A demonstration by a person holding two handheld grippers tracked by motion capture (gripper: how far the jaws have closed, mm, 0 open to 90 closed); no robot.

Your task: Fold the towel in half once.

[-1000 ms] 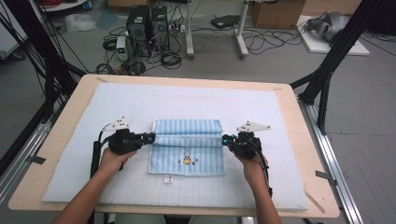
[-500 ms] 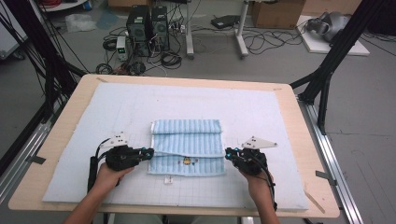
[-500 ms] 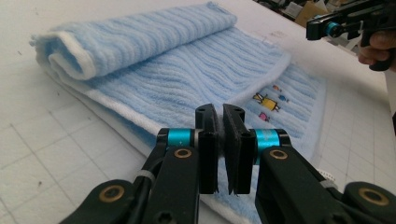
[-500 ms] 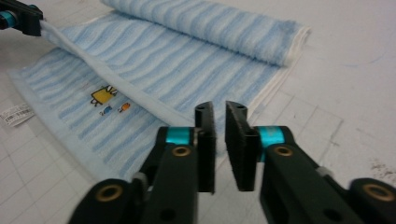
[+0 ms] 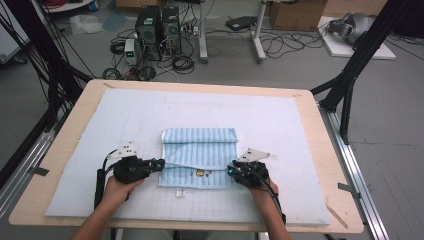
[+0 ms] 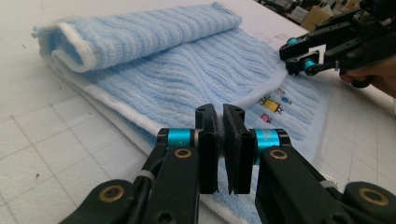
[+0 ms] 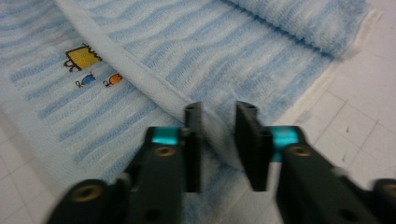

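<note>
A light blue striped towel [image 5: 200, 150] lies folded on the white gridded mat [image 5: 280, 130], its far part doubled over into a thick roll [image 6: 140, 32]. A small embroidered figure [image 7: 83, 58] shows on the lower layer. My left gripper [image 5: 159, 164] is at the towel's left side, shut on the upper layer's white hem [image 6: 219, 112]. My right gripper [image 5: 231, 171] is at the right side. Its jaws have just been opening and now stand apart, with the hem [image 7: 154, 93] running loosely between them [image 7: 219, 112]. The right gripper [image 6: 299, 53] also appears far off in the left gripper view.
The mat covers a wooden table [image 5: 330, 150] with bare wood at its edges. A small white tag [image 5: 178, 192] sticks out at the towel's near edge. Beyond the table stand computer towers [image 5: 157, 25], cables and black frame legs [image 5: 350, 75].
Both hands have drawn toward the near edge, pulling the towel's upper layer over the lower one. The right jaws have spread apart; the left stays clamped.
</note>
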